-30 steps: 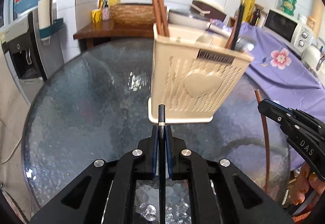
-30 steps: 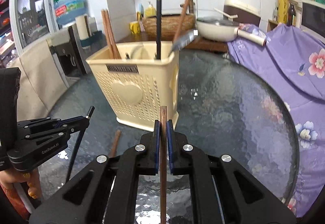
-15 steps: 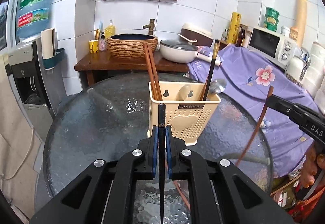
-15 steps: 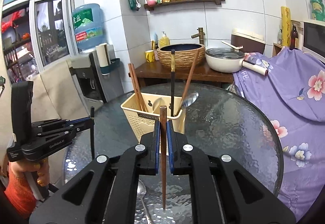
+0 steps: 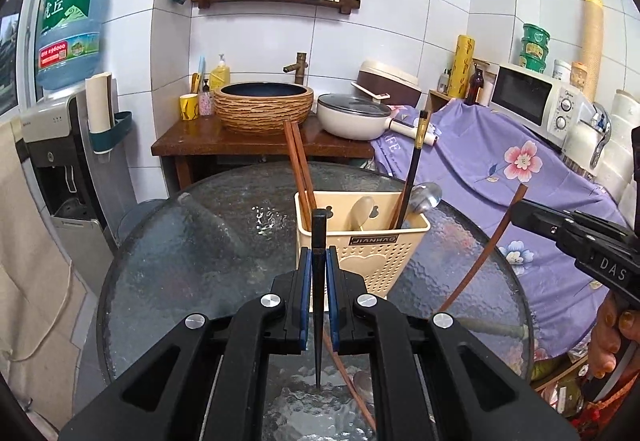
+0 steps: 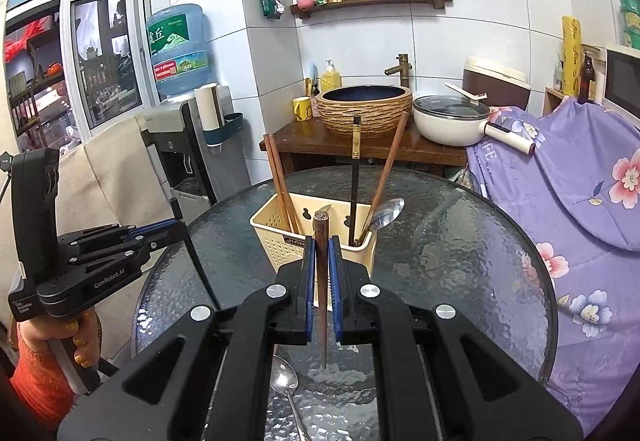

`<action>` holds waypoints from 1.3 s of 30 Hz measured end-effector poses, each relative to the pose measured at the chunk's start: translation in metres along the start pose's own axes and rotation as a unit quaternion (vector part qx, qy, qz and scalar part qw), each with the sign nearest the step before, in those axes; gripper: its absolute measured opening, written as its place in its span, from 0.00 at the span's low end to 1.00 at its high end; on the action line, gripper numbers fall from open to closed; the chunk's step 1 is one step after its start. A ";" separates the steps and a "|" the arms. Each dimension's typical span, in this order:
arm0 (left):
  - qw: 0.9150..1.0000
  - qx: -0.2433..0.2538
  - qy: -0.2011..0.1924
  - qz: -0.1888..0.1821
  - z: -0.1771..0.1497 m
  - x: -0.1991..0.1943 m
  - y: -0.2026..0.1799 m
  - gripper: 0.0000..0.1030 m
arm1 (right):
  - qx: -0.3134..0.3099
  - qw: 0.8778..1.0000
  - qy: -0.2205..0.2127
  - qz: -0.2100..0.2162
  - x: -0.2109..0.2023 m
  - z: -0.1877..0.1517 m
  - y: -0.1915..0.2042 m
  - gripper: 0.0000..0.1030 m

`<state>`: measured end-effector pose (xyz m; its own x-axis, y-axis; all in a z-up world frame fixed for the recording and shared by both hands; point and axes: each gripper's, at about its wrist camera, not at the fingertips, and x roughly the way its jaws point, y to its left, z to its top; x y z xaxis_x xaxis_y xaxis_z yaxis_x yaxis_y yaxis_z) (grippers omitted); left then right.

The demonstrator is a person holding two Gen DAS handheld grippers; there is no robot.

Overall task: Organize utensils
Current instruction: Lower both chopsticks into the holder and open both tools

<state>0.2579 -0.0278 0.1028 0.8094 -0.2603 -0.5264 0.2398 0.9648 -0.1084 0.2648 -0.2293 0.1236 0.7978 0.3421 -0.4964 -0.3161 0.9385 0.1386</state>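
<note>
Glass table [image 5: 192, 241]; chopstick [image 5: 319, 241] between jaws

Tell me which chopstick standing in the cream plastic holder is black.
The black chopstick with the gold band, standing upright beside the metal spoon; the other chopsticks in the cream plastic holder are reddish-brown wood.

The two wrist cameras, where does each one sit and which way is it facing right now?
Left wrist: sits on the left gripper, looking along a black chopstick toward the cream utensil holder; the right gripper shows at the right edge.
Right wrist: sits on the right gripper, looking along a brown chopstick toward the holder; the left gripper shows at left.
Shared: holder, glass table, sink counter.
</note>
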 end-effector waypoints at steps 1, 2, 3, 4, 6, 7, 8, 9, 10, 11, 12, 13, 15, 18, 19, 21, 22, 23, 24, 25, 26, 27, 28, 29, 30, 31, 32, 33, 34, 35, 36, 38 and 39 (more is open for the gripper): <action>1.000 0.000 0.000 0.000 0.002 -0.001 0.001 0.07 | -0.001 1.000 0.001 0.000 0.000 0.001 0.000 0.07; 1.000 -0.001 -0.001 0.000 0.003 -0.001 0.001 0.07 | -0.002 1.000 0.002 0.000 -0.001 0.004 0.000 0.07; 1.000 -0.001 -0.002 0.000 0.005 -0.002 0.001 0.07 | -0.003 1.000 0.002 0.000 -0.002 0.006 0.002 0.07; 1.000 -0.002 -0.002 -0.001 0.008 -0.003 0.001 0.07 | -0.005 1.000 0.002 0.001 -0.003 0.009 0.002 0.07; 1.000 -0.001 -0.004 -0.003 0.012 -0.005 0.001 0.07 | -0.008 1.000 -0.001 0.002 -0.007 0.017 0.005 0.07; 1.000 -0.001 -0.006 -0.006 0.015 -0.007 0.001 0.07 | -0.010 1.000 -0.003 0.004 -0.008 0.020 0.006 0.07; 1.000 -0.003 -0.009 -0.009 0.019 -0.010 0.001 0.07 | -0.010 1.000 -0.004 0.007 -0.011 0.024 0.007 0.07; 1.000 -0.002 -0.013 -0.012 0.026 -0.013 0.000 0.07 | -0.011 1.000 -0.007 0.008 -0.013 0.030 0.008 0.07; 1.000 0.000 -0.017 -0.014 0.030 -0.016 -0.002 0.07 | -0.013 1.000 -0.009 0.009 -0.015 0.035 0.009 0.07; 1.000 0.001 -0.021 -0.016 0.037 -0.019 -0.004 0.07 | -0.014 1.000 -0.012 0.010 -0.018 0.043 0.011 0.07; 0.999 0.001 -0.025 -0.022 0.046 -0.023 -0.006 0.07 | -0.015 1.000 -0.017 0.011 -0.021 0.053 0.013 0.07; 0.999 -0.001 -0.029 -0.029 0.055 -0.027 -0.007 0.07 | -0.017 1.000 -0.022 0.011 -0.024 0.060 0.014 0.07; 0.998 -0.006 -0.039 -0.038 0.075 -0.034 -0.010 0.07 | -0.026 0.999 -0.039 0.005 -0.031 0.079 0.020 0.07; 0.998 -0.007 -0.060 -0.028 0.104 -0.041 -0.016 0.07 | -0.032 0.998 -0.062 -0.006 -0.039 0.111 0.025 0.07; 0.997 -0.008 -0.069 -0.018 0.116 -0.043 -0.018 0.07 | -0.034 0.997 -0.068 -0.011 -0.040 0.120 0.027 0.07; 0.997 -0.011 -0.080 -0.003 0.135 -0.043 -0.021 0.07 | -0.036 0.996 -0.081 -0.023 -0.041 0.136 0.029 0.07; 0.996 -0.014 -0.083 -0.001 0.141 -0.041 -0.023 0.07 | -0.034 0.995 -0.085 -0.029 -0.040 0.144 0.030 0.07; 0.996 -0.015 -0.086 0.001 0.147 -0.040 -0.024 0.07 | -0.035 0.995 -0.088 -0.034 -0.039 0.149 0.031 0.07; 0.996 -0.018 -0.090 0.007 0.153 -0.036 -0.026 0.07 | -0.038 0.994 -0.093 -0.044 -0.036 0.155 0.032 0.07; 0.995 -0.020 -0.093 0.010 0.156 -0.034 -0.027 0.07 | -0.040 0.993 -0.095 -0.051 -0.032 0.157 0.033 0.07; 0.995 -0.022 -0.094 0.013 0.158 -0.030 -0.028 0.07 | -0.041 0.993 -0.095 -0.056 -0.028 0.158 0.033 0.07; 0.995 -0.023 -0.094 0.021 0.158 -0.023 -0.029 0.07 | -0.040 0.993 -0.093 -0.060 -0.021 0.157 0.031 0.07; 0.995 -0.024 -0.092 0.024 0.157 -0.018 -0.029 0.07 | -0.038 0.993 -0.091 -0.062 -0.016 0.155 0.031 0.07; 0.996 -0.027 -0.087 0.024 0.155 -0.012 -0.029 0.07 | -0.037 0.993 -0.088 -0.065 -0.009 0.152 0.030 0.07; 0.996 -0.029 -0.079 0.026 0.150 -0.002 -0.029 0.07 | -0.036 0.994 -0.082 -0.067 0.000 0.146 0.028 0.07; 0.996 -0.028 -0.076 0.029 0.148 0.002 -0.028 0.07 | -0.034 0.994 -0.081 -0.067 0.005 0.141 0.026 0.07; 0.996 -0.027 -0.074 0.034 0.143 0.009 -0.027 0.07 | -0.032 0.994 -0.080 -0.070 0.012 0.134 0.023 0.07; 0.996 -0.030 -0.074 0.037 0.138 0.014 -0.026 0.07 | -0.030 0.994 -0.078 -0.070 0.018 0.129 0.020 0.07; 0.996 -0.033 -0.072 0.039 0.132 0.021 -0.023 0.07 | -0.025 0.995 -0.073 -0.069 0.024 0.124 0.017 0.07; 0.997 -0.034 -0.065 0.040 0.126 0.028 -0.021 0.07 | -0.019 0.995 -0.065 -0.068 0.030 0.119 0.013 0.07; 0.997 -0.035 -0.060 0.038 0.123 0.032 -0.020 0.07 | -0.016 0.996 -0.060 -0.068 0.034 0.115 0.011 0.07; 0.998 -0.037 -0.046 0.036 0.110 0.044 -0.016 0.07 | -0.013 0.996 -0.051 -0.069 0.044 0.105 0.007 0.07; 0.998 -0.036 -0.040 0.037 0.104 0.050 -0.014 0.07 | -0.011 0.997 -0.047 -0.068 0.047 0.101 0.005 0.07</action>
<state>0.3508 -0.0579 0.1658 0.8642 -0.1876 -0.4669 0.1408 0.9810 -0.1336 0.3527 -0.2037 0.1871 0.8779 0.2157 -0.4275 -0.2122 0.9756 0.0564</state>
